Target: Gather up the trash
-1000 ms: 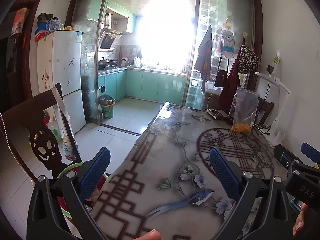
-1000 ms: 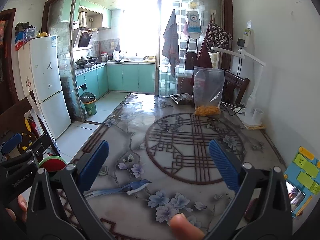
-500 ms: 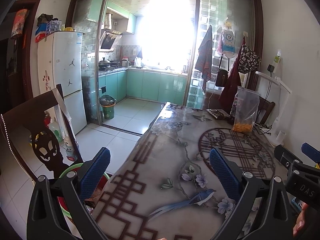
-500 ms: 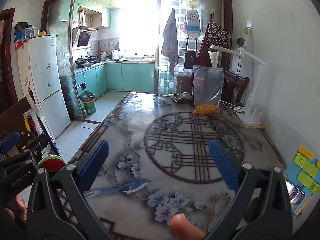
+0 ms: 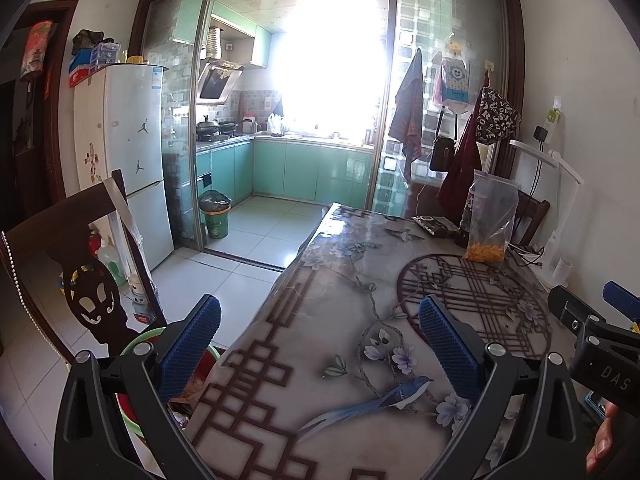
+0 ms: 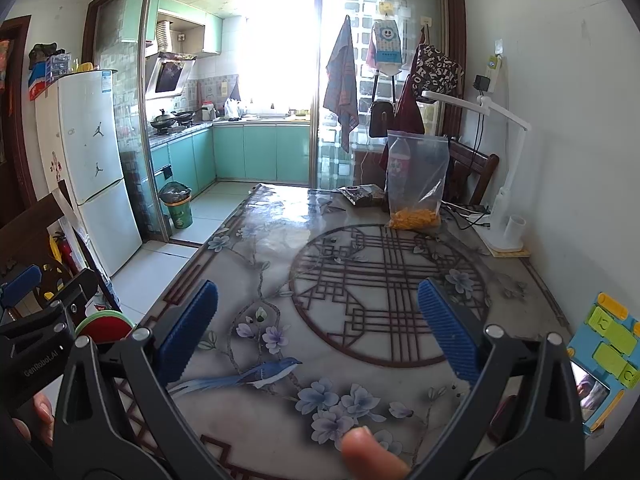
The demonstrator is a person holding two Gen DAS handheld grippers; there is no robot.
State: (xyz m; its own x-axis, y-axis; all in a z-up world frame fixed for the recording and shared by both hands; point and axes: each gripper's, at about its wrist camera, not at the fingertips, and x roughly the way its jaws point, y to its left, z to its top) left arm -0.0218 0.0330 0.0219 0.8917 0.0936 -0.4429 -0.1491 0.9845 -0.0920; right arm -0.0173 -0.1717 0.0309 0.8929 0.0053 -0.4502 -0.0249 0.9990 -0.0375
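Observation:
My left gripper (image 5: pixel 320 344) is open and empty above the near left edge of the patterned table (image 5: pixel 360 280). My right gripper (image 6: pixel 318 334) is open and empty above the table's near middle (image 6: pixel 380 272). Each gripper shows at the edge of the other's view. A dark snack wrapper (image 6: pixel 362 194) lies at the table's far end; it also shows in the left wrist view (image 5: pixel 436 226). A clear bag with orange pieces (image 6: pixel 416 184) stands beside it. A red bin with a green rim (image 6: pixel 106 322) sits on the floor left of the table.
A dark carved chair (image 5: pixel 80 264) stands at the left. A white desk lamp (image 6: pixel 500 184) and cables sit at the far right edge. A colourful toy (image 6: pixel 608 340) lies at the near right. A lined green bin (image 5: pixel 216 216) stands in the kitchen doorway by the fridge (image 5: pixel 124 160).
Both grippers stay open. The left view has drifted slightly; the thumb at its bottom edge is gone from view. The right gripper has hardly moved.

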